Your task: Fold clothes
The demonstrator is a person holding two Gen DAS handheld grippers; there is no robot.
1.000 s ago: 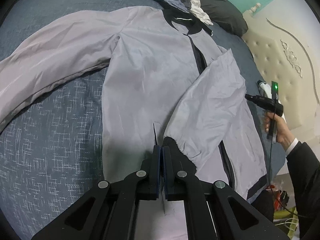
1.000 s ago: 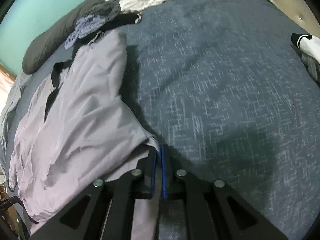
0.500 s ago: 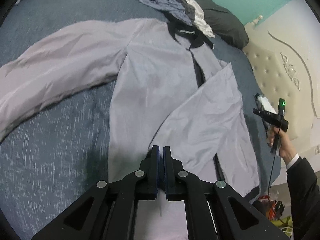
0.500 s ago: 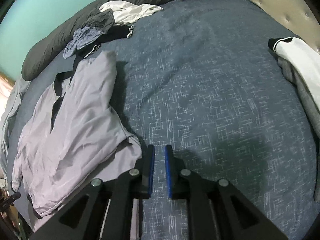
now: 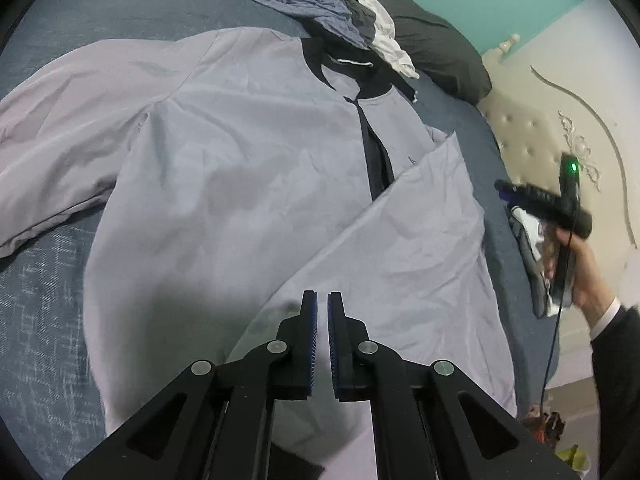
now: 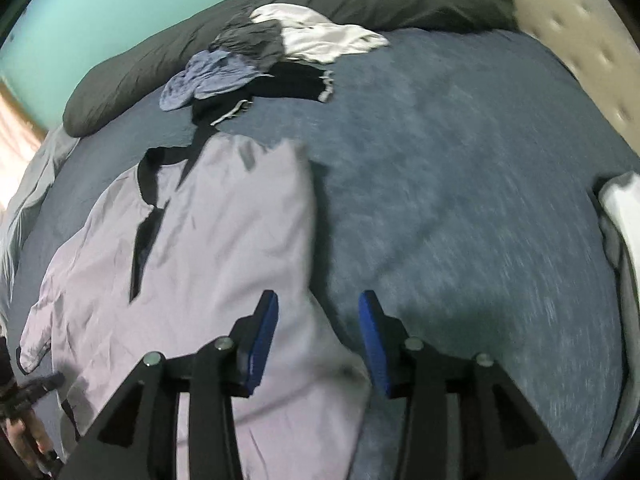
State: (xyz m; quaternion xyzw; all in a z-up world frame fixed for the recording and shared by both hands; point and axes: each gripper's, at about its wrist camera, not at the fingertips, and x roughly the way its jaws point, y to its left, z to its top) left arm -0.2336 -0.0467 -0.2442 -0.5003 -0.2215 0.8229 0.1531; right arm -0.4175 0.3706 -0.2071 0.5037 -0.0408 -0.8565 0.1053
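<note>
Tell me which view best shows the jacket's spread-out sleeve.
The left wrist view: the spread-out sleeve runs from the jacket shoulder out across the bed to the picture's left edge. The right wrist view shows only a sliver of it at its far left; the folded jacket body fills that side.

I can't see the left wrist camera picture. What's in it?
A pale grey zip-up jacket lies flat on a dark blue bedspread, one sleeve folded across its front. The black left gripper hovers above it, shut and empty; a small heap of clothes sits beyond the collar.
</note>
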